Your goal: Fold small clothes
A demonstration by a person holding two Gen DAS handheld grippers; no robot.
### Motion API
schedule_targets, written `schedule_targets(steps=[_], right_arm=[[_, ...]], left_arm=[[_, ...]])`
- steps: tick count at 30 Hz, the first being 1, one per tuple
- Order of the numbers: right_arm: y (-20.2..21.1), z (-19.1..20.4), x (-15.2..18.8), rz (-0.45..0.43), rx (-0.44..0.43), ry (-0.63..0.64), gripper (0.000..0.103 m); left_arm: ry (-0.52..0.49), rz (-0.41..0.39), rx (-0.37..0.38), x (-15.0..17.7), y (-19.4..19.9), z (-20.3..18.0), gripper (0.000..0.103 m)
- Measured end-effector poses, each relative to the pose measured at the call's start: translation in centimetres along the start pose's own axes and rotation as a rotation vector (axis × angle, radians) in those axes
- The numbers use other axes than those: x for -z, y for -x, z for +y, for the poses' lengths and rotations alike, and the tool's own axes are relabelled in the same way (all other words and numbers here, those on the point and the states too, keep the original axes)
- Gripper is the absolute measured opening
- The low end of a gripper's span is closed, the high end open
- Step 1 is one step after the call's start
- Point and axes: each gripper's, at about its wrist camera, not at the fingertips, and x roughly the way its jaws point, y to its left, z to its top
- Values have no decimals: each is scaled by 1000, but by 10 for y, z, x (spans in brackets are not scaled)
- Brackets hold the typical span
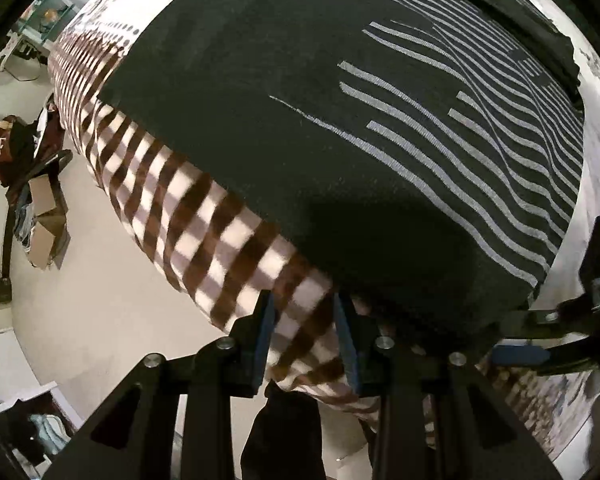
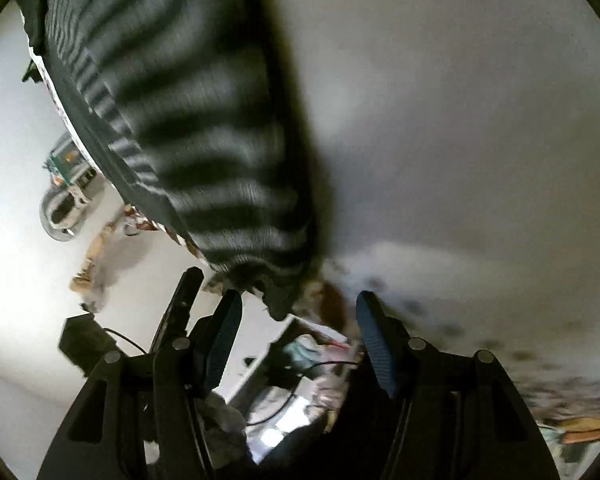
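Observation:
A black garment with thin grey stripes lies flat on a bed covered by a brown and white checked blanket. My left gripper is open at the near edge of the garment, its blue pads over the blanket, holding nothing. My right gripper is open, blurred by motion, just below the garment's near corner; nothing is between its pads. The right gripper also shows at the right edge of the left wrist view.
The bed's side drops to a pale floor on the left. Cardboard boxes and bags lie on the floor far left. A white patterned sheet covers the bed to the right. Cables and clutter sit below.

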Motion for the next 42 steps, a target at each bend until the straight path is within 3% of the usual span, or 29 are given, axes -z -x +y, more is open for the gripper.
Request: schedule_targets(steps=[1,2,3,6,10,13,15,16,17,19,23,25,27,28,29,30,32,36,42], right_arm=[[-6,0,3,-28,7,2,54],[-7,-2,6,-55,17,3,24],[-8,-1,10,-95,39,12,8],[-3,3,27,-139,166,56,5],[10,12,39,-161,268,118,5],[6,21,37,-118,273,147,6],[8,30,34,-105,293,162,11],[10,32,36,-92,275,158,20],[14,33,39,-88,264,158,38],[25,33,43,-112,241,169,57],[68,26,46,-195,217,133,58],[102,21,43,-241,204,105,58],[133,11,41,-292,196,83,58],[145,9,40,-312,192,77,58],[163,7,37,-335,186,75,58],[179,8,32,-354,180,73,58],[209,6,26,-394,175,75,58],[265,5,4,-487,185,73,58],[339,17,-41,-586,153,97,58]], left_arm=[[4,5,12,0,-2,2,28],[6,10,23,-3,-4,-3,28],[11,17,35,-6,-9,-5,28],[43,33,78,-18,-30,-7,28],[-15,49,54,-34,-58,-23,28],[-51,61,28,-41,-74,-30,30],[-68,60,15,-43,-79,-30,31],[-77,57,9,-43,-79,-32,31],[-81,53,3,-42,-80,-32,32],[-72,34,-8,-39,-81,-33,32],[-63,43,-62,-31,-78,-51,32],[-113,51,-120,-27,-65,-73,33],[-179,4,-168,-20,-49,-87,33],[-203,-29,-148,-16,-39,-93,33],[-246,-66,-124,-7,-26,-103,43],[-272,-75,-113,-1,-21,-110,72],[-361,-58,-31,18,-19,-133,103],[-516,7,-18,44,-41,-181,103],[-717,-34,-82,80,-45,-236,103]])
